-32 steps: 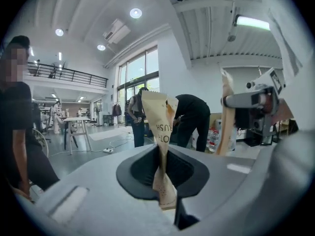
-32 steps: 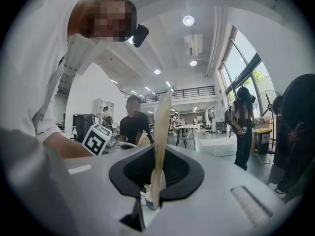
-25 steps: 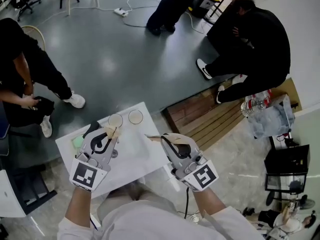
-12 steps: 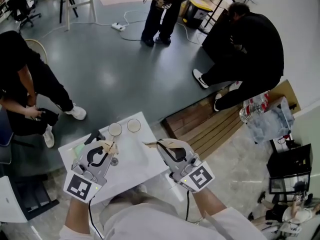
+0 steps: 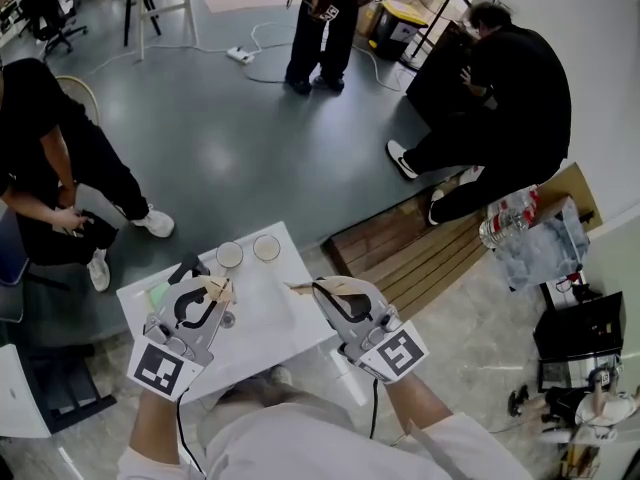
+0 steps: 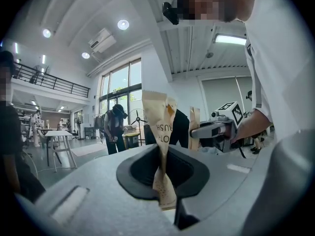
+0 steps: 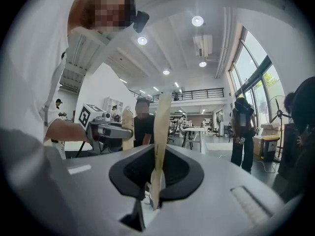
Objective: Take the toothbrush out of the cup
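Currently left gripper (image 5: 222, 290) pinches a paper wrapper (image 6: 158, 127); right gripper (image 5: 303, 288) pinches a pale strip (image 7: 160, 127), possibly torn wrapper. A cup (image 5: 230, 256) stands on the table (image 5: 285, 330), at twelve o'clock of the left gripper.

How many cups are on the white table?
2. The left cup stands at the table's far edge, just past the left tongs; the right cup stands beside it. More could hide under the tongs.

I see a small white table (image 5: 262, 313) below me. Left cup (image 5: 229, 256) and right cup (image 5: 266, 248) stand side by side, close together, at its far edge. A flat green item (image 5: 157, 293) lies near the left edge, partly hidden.
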Available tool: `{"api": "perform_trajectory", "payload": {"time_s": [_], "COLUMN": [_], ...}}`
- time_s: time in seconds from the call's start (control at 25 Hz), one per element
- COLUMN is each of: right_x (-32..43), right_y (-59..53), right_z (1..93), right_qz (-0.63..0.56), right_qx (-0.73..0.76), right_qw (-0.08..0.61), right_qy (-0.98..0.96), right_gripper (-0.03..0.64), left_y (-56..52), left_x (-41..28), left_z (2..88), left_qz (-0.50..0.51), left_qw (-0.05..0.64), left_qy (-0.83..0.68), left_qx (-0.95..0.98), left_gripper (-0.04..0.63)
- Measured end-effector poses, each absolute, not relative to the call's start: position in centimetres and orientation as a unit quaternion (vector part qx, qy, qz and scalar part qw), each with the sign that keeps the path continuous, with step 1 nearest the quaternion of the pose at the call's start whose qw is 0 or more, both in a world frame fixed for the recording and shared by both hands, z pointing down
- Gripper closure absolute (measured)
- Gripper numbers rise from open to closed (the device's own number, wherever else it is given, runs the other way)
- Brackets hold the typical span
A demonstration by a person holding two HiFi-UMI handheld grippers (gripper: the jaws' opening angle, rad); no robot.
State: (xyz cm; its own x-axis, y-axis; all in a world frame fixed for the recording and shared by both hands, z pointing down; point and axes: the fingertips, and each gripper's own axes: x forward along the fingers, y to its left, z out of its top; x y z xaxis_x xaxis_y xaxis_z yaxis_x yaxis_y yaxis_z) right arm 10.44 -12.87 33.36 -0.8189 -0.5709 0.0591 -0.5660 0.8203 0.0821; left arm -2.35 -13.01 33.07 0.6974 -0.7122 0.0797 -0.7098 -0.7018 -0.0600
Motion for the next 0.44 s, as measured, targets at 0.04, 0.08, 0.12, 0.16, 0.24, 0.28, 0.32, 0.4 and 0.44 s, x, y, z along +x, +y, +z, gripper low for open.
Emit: {"api": "perform_trajectory", "payload": {"time_s": [0.04, 0.08, 0.12, 0.16, 0.24, 0.28, 0.32, 0.4, 0.44], "right_x": [10.50, 10.58, 10.67, 10.77, 10.81, 10.70, 10.57, 10.50, 10.50], "right_y": [-12.76, -12.68, -12.64, -12.61, -12.55, -12.52, -12.48, -12.42, -12.40], "right_z": [33.27, 33.15, 33.06, 33.02, 33.01, 32.92, 32.78, 32.69, 32.68], "right_qz": [-0.031, -0.032, -0.032, -0.033, -0.030, -0.025, -0.020, -0.017, -0.017], "right_qx": [0.298, 0.297, 0.297, 0.296, 0.296, 0.295, 0.295, 0.293, 0.293], "right_qw": [0.039, 0.038, 0.038, 0.038, 0.039, 0.037, 0.035, 0.033, 0.032], "right_qy": [-0.953, -0.953, -0.954, -0.954, -0.954, -0.954, -0.955, -0.955, -0.956], "right_gripper": [0.589, 0.589, 0.589, 0.590, 0.589, 0.590, 0.589, 0.591, 0.589], "left_y": [-12.88, -12.79, -12.75, -12.73, -12.74, -12.75, -12.76, -12.73, -12.71], "left_x": [-2.26, -2.18, -2.09, -1.99, -1.85, -1.80, -1.77, -1.72, -1.69], "left_z": [33.08, 33.06, 33.00, 32.96, 32.99, 33.02, 33.06, 33.16, 33.22], "left_qz": [-0.050, -0.052, -0.051, -0.051, -0.050, -0.050, -0.051, -0.053, -0.054], "left_qw": [0.012, 0.010, 0.008, 0.007, 0.008, 0.009, 0.010, 0.010, 0.010], "left_qy": [0.386, 0.386, 0.387, 0.388, 0.389, 0.389, 0.389, 0.388, 0.388], "left_qx": [-0.921, -0.921, -0.920, -0.920, -0.920, -0.920, -0.920, -0.920, -0.920], "left_gripper": [0.578, 0.578, 0.578, 0.578, 0.578, 0.578, 0.578, 0.578, 0.578]}}
